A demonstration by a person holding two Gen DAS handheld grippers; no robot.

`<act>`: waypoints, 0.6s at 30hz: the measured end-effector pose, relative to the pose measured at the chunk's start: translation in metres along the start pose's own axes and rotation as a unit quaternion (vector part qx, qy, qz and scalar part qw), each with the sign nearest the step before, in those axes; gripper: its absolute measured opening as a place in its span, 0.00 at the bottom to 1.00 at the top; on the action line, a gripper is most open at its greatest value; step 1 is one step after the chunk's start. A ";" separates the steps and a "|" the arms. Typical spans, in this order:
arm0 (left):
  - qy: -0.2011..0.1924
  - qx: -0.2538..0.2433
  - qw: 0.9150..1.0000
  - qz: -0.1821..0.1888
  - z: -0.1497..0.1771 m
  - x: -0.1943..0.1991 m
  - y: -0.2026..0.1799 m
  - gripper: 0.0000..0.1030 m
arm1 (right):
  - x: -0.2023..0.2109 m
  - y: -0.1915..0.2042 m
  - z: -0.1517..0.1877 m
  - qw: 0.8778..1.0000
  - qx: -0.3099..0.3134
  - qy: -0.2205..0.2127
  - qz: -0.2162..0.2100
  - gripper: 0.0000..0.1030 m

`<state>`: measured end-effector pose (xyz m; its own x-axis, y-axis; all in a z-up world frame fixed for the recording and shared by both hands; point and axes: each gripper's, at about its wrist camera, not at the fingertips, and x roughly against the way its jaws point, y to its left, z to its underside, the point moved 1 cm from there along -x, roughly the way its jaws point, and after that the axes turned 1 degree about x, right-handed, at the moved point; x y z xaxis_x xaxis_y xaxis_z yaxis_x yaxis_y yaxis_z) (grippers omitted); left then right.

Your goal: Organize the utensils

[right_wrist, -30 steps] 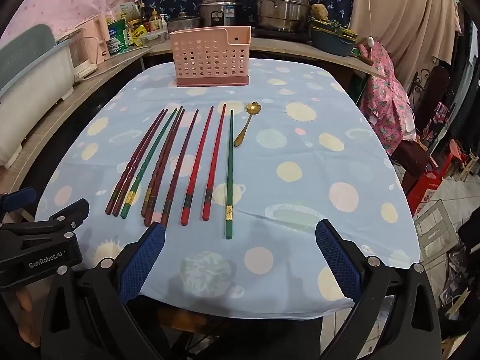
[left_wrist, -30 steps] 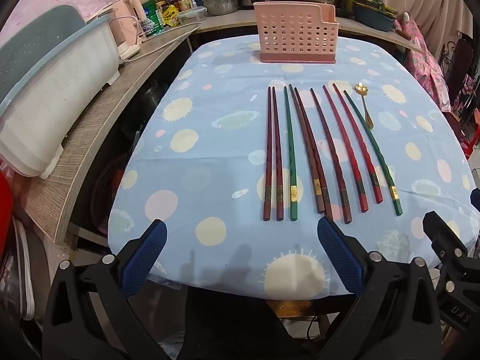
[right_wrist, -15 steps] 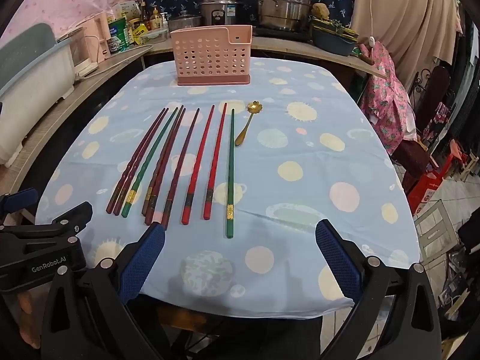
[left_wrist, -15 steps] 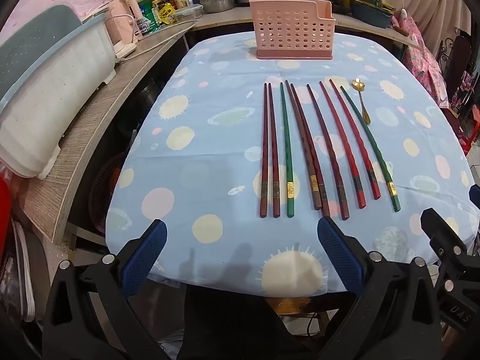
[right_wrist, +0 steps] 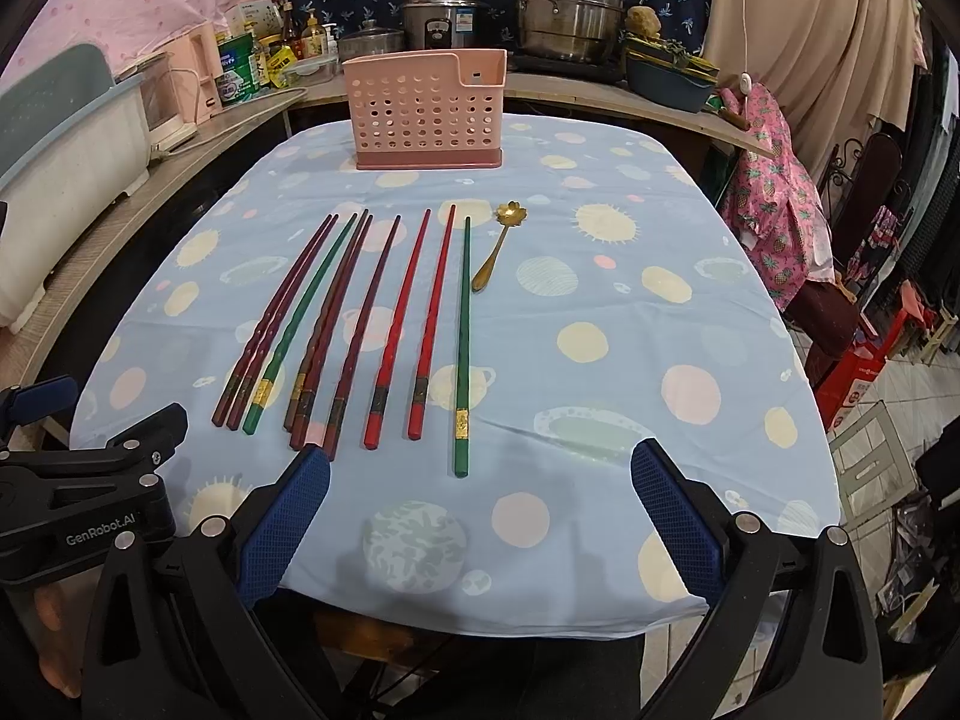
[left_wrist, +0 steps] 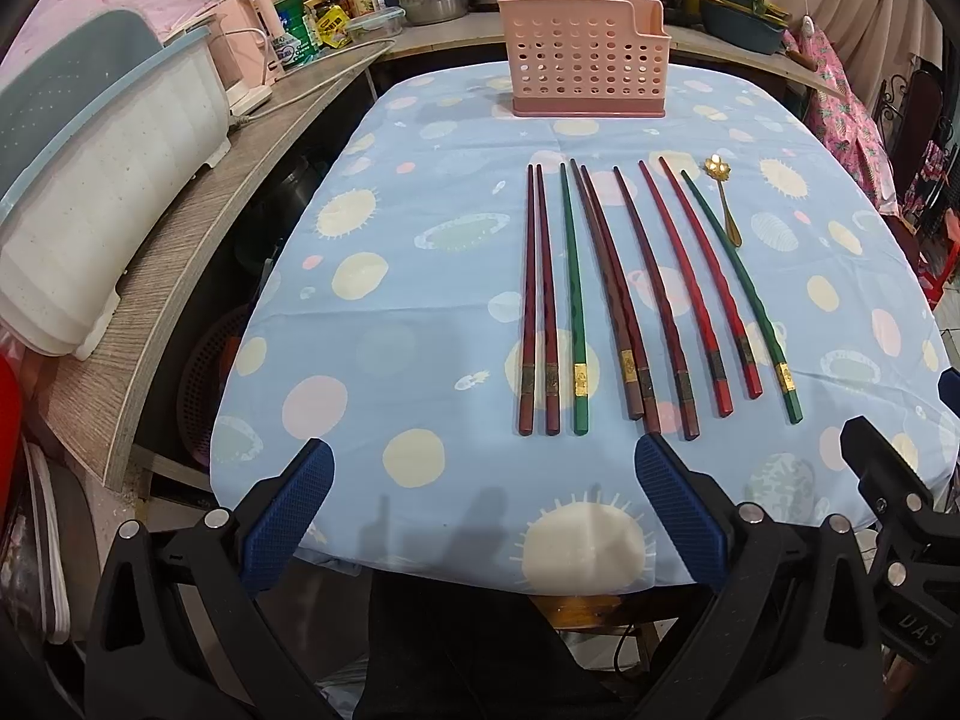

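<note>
Several chopsticks, dark red, bright red and green, lie side by side on the blue dotted tablecloth (left_wrist: pixel 420 312), thick ends toward me; the row (left_wrist: pixel 636 300) also shows in the right wrist view (right_wrist: pixel 372 324). A small gold spoon (left_wrist: pixel 723 198) (right_wrist: pixel 495 246) lies to their right. A pink perforated utensil holder (left_wrist: pixel 585 57) (right_wrist: pixel 426 114) stands upright at the table's far end. My left gripper (left_wrist: pixel 480 516) is open and empty over the near table edge. My right gripper (right_wrist: pixel 480 516) is open and empty to the right of it.
A wooden counter (left_wrist: pixel 180 252) with a white and blue dish rack (left_wrist: pixel 90 180) runs along the left. Pots, bottles and a rice cooker (right_wrist: pixel 444 12) stand on the back counter. Chairs and pink cloth (right_wrist: pixel 774 180) are at the right.
Both grippers have shifted slightly forward over the near table edge; the left view has tilted down. Nothing on the table has moved.
</note>
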<state>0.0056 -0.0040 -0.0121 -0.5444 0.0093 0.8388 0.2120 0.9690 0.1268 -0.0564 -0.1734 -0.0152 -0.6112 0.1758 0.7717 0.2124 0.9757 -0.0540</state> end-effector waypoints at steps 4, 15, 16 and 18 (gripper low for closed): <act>0.000 0.001 1.000 0.001 0.000 0.000 -0.001 0.93 | 0.000 0.000 0.000 1.000 0.000 0.000 -0.001 0.94; 0.001 0.003 1.000 0.001 0.000 0.000 0.001 0.93 | -0.001 0.001 0.000 1.000 0.001 0.003 0.000 0.94; 0.001 0.003 1.000 0.000 0.000 0.000 0.001 0.93 | -0.001 0.001 0.000 1.000 0.001 0.003 0.001 0.94; 0.000 0.003 1.000 0.001 0.000 0.000 0.000 0.93 | -0.001 0.001 0.001 1.000 0.001 0.002 0.001 0.94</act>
<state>0.0053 -0.0037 -0.0124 -0.5435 0.0101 0.8393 0.2083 0.9703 0.1232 -0.0561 -0.1730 -0.0163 -0.6069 0.1772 0.7747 0.2119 0.9756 -0.0572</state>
